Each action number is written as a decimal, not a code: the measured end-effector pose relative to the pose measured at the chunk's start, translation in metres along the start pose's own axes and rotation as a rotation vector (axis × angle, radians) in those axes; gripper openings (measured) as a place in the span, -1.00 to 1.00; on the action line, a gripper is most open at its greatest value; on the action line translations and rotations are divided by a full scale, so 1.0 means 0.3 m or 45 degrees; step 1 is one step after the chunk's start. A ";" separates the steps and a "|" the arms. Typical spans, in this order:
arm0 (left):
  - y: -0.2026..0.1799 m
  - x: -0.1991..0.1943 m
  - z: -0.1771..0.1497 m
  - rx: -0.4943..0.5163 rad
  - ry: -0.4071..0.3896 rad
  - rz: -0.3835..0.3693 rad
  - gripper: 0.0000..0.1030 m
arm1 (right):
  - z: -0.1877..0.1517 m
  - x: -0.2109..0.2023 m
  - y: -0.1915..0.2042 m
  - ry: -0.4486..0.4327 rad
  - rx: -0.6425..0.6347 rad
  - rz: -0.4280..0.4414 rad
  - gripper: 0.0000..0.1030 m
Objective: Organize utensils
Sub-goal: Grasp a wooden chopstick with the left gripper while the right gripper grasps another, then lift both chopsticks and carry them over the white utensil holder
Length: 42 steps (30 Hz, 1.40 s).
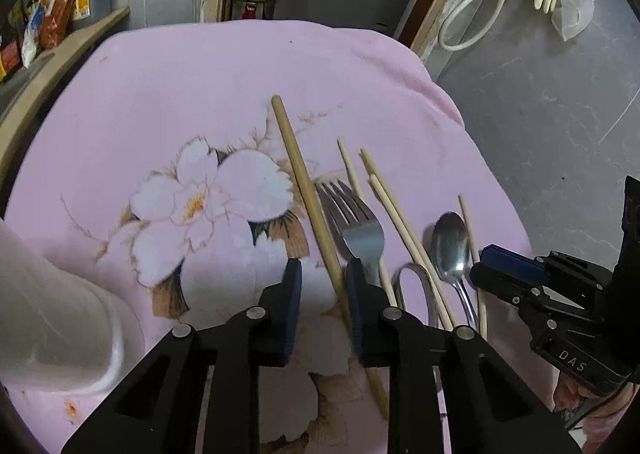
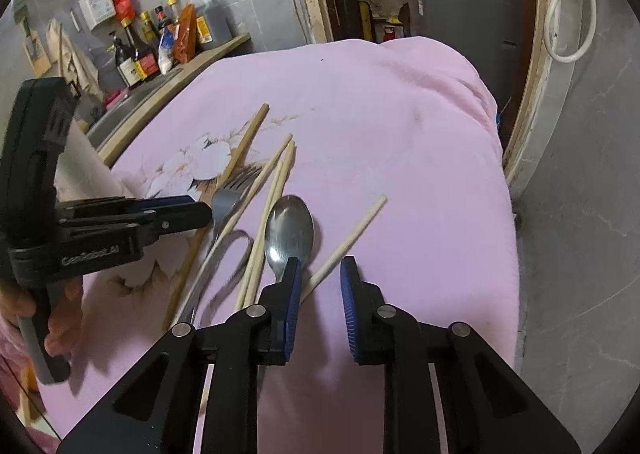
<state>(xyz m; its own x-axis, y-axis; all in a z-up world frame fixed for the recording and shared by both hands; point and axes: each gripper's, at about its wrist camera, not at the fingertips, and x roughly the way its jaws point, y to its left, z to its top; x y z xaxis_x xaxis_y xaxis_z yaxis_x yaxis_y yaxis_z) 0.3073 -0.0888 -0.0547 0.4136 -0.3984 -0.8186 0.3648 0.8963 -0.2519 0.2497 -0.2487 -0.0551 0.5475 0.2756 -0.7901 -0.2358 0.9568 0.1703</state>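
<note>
Risk: left gripper [image 1: 322, 286] and right gripper [image 2: 320, 282], narrowly parted and clamping nothing, could flick thick chopstick [image 1: 304, 181] or thin chopstick [image 2: 352, 230] aside by closing off-centre. Tongs [image 1: 416, 282] lie idle; how far they are spread cannot be told.

You have the utensils lying loose and close together on the pink flowered cloth [image 1: 360, 73], right of its printed blossom. At the left lies a thick wooden chopstick [image 1: 304, 189], darker than the rest, running near to far. Just right of it rests a steel fork [image 1: 356, 225], tines pointing away. Right of the fork, three pale thin chopsticks [image 1: 396, 213] lie slightly fanned, crossing a bent metal loop [image 1: 416, 278] whose kind you cannot tell. Next comes a steel spoon [image 1: 450, 246], bowl up and far. One more pale chopstick [image 2: 348, 242] lies rightmost, slanted.
</note>
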 end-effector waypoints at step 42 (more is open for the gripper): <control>-0.064 -0.111 -0.122 0.033 -0.056 0.038 -0.92 | -0.030 -0.031 0.046 -0.005 0.097 -0.078 -0.94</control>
<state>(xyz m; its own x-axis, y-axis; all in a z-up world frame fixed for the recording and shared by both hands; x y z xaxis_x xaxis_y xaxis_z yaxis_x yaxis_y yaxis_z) 0.2561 -0.0856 -0.0416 0.4609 -0.3802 -0.8019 0.3732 0.9028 -0.2136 0.2342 -0.2389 -0.0507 0.5623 0.2168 -0.7980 -0.1405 0.9760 0.1661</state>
